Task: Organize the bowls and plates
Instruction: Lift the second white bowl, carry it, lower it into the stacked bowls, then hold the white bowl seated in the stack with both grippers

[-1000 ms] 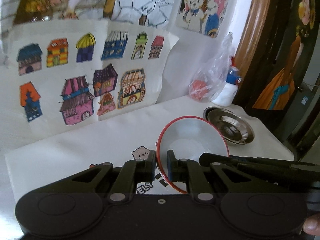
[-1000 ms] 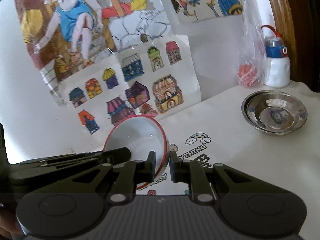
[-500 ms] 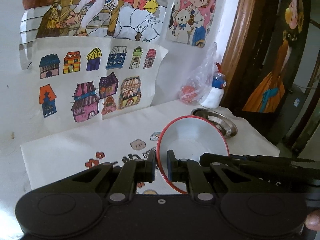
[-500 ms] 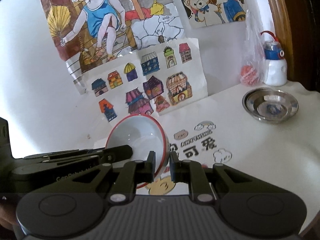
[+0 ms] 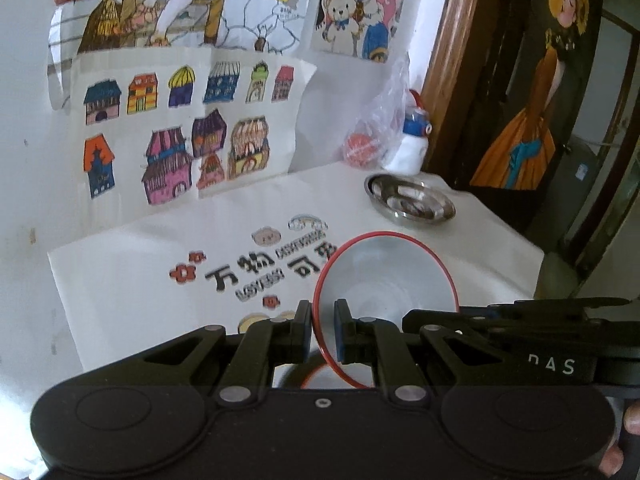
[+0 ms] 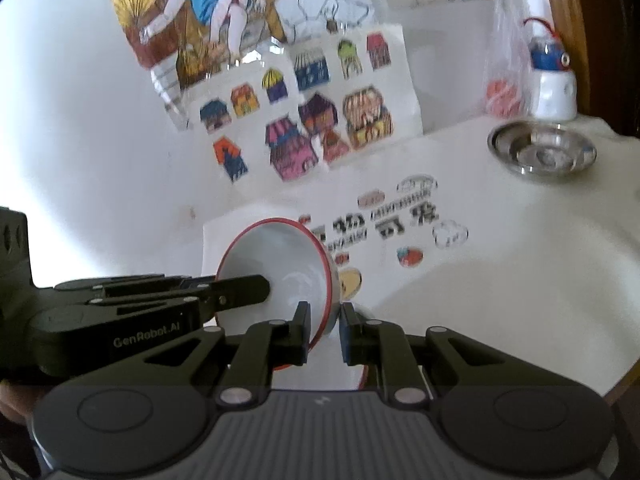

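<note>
A white bowl with a red rim (image 5: 384,280) hangs tilted above the table, held from both sides. My left gripper (image 5: 322,328) is shut on its left rim, one pad inside and one outside. In the right wrist view the same bowl (image 6: 280,272) has my right gripper (image 6: 325,332) shut on its right rim. Each view shows the other gripper reaching in from the side. A shallow steel dish (image 5: 410,200) sits far right on the table, also seen as the steel dish (image 6: 542,152). Just under the bowl, a curved red-rimmed edge (image 6: 362,378) peeks out, mostly hidden.
A white tablecloth (image 5: 140,264) with cartoon prints covers the table. Coloured drawings (image 5: 180,128) hang on the wall behind. A white bottle with a blue cap (image 5: 412,144) and a plastic bag (image 5: 376,136) stand at the back right corner. The table's right edge (image 5: 520,240) drops off near a wooden door frame.
Both grippers, still holding the bowl, have drawn back from the wall toward the near side. More of the printed cloth shows, and the steel dish looks farther away.
</note>
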{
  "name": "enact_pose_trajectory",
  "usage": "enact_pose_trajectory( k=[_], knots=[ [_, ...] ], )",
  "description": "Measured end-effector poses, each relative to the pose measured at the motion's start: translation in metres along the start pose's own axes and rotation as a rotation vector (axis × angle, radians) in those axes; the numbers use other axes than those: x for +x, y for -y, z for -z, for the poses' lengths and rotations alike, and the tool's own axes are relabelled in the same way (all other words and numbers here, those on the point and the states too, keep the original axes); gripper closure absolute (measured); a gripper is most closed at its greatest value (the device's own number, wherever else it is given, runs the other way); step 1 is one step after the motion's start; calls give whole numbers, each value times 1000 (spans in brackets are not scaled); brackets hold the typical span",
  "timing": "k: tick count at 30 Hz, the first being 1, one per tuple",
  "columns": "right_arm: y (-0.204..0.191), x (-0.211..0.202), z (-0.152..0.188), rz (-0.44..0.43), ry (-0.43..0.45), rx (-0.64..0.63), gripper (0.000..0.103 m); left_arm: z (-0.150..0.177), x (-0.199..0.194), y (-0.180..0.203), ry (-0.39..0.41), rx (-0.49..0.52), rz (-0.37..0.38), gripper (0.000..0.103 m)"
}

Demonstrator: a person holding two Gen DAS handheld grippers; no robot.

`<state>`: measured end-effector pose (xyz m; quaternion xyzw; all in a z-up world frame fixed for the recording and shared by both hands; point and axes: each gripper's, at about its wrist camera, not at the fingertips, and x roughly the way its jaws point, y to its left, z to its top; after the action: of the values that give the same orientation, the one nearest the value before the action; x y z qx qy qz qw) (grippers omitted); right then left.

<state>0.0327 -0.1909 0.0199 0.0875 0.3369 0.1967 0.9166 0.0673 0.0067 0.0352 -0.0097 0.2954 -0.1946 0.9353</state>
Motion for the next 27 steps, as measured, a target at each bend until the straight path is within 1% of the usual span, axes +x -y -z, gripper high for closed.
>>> enact_pose_trajectory(
  k=[7,12,18,23,27],
  knots=[
    [1,5,17,-1,-71,-7,86,21,5,0,-72,7,18,91],
    [1,6,24,-6,-98,-17,86,30,8,-1,-101,14,23,91],
    [2,11,26,-13,-135,-18,86,37,8,-2,-124,18,32,91],
    [0,17,26,1,-157,-34,86,40,12,-2,-156,26,31,91],
    [-3,19,24,12,-170,-54,86,40,15,-3,-166,29,24,91]
  ],
)
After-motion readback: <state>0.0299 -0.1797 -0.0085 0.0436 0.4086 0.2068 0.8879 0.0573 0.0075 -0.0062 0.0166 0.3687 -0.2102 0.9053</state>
